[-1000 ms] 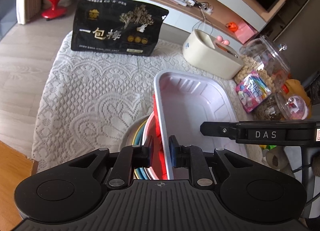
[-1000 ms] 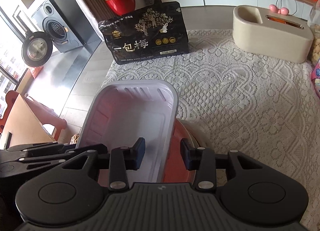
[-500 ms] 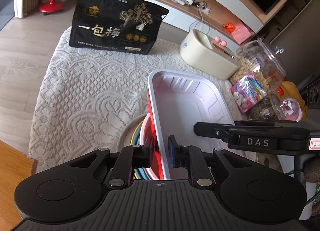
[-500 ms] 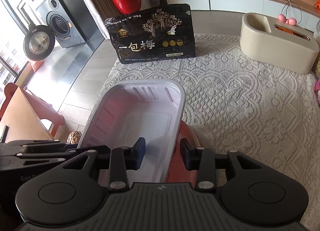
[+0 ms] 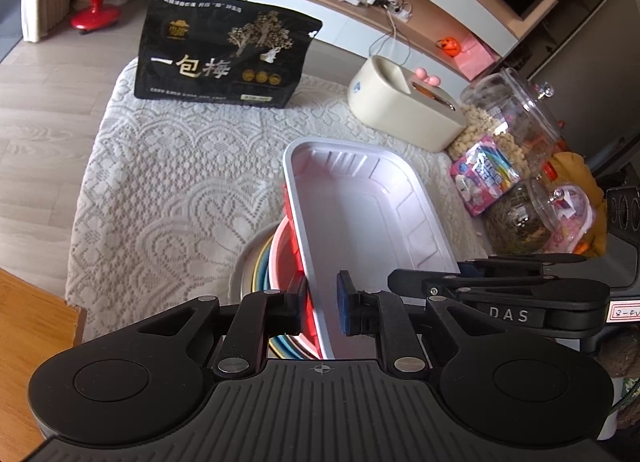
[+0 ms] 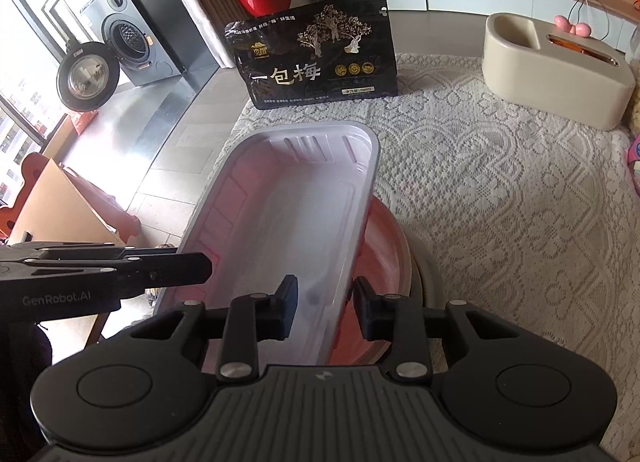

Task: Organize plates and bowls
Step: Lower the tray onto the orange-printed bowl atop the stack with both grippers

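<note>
both grippers are on the white tray: left gripper (image 5: 323, 304) clenched on its left rim, right gripper (image 6: 326, 308) straddling the right rim, pads apparently not fully seated. the white tray (image 5: 360, 213) sits tilted over the stacked bowls (image 5: 276, 258) at 6 o'clock on the counter (image 5: 168, 181). we should level both sides together, then lower it straight so it doesn't skid off the stack. versus a second ago, the black snack bag (image 5: 224, 57) at 12 o'clock sits lower in view; both grips are unchanged.
</note>
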A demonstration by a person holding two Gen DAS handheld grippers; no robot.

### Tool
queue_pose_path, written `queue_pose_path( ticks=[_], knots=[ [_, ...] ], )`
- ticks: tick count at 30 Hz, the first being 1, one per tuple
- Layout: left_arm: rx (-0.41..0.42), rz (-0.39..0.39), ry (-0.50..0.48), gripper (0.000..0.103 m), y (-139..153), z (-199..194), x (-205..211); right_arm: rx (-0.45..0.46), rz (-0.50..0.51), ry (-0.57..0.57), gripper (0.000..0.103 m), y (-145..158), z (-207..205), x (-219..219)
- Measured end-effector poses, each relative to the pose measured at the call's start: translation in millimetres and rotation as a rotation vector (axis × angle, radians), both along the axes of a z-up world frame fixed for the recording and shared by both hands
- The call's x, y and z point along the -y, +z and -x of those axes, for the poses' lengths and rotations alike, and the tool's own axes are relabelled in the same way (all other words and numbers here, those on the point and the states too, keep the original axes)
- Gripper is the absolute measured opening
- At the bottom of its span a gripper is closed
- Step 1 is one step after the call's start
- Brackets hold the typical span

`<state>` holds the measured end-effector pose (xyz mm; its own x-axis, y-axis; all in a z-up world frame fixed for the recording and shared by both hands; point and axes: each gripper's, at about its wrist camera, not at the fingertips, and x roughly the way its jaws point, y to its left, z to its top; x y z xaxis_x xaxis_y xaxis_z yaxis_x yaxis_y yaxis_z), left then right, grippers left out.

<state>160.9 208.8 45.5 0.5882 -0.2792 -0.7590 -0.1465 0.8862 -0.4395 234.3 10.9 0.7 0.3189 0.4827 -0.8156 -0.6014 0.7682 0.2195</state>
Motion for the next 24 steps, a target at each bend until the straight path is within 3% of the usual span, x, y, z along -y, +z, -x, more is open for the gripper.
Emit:
queue_pose_path(
  ticks=[11, 24],
  knots=[
    [-0.017, 0.007, -0.014, 0.017, -9, -4, 4, -0.005, -0.006, -0.018, 0.03, -3, -6, 4],
    [0.006, -0.009, 0.006, 0.018, 7, 5, -3, 0.002, -0.015, -0.034, 0.03, 0, -6, 10]
  ],
)
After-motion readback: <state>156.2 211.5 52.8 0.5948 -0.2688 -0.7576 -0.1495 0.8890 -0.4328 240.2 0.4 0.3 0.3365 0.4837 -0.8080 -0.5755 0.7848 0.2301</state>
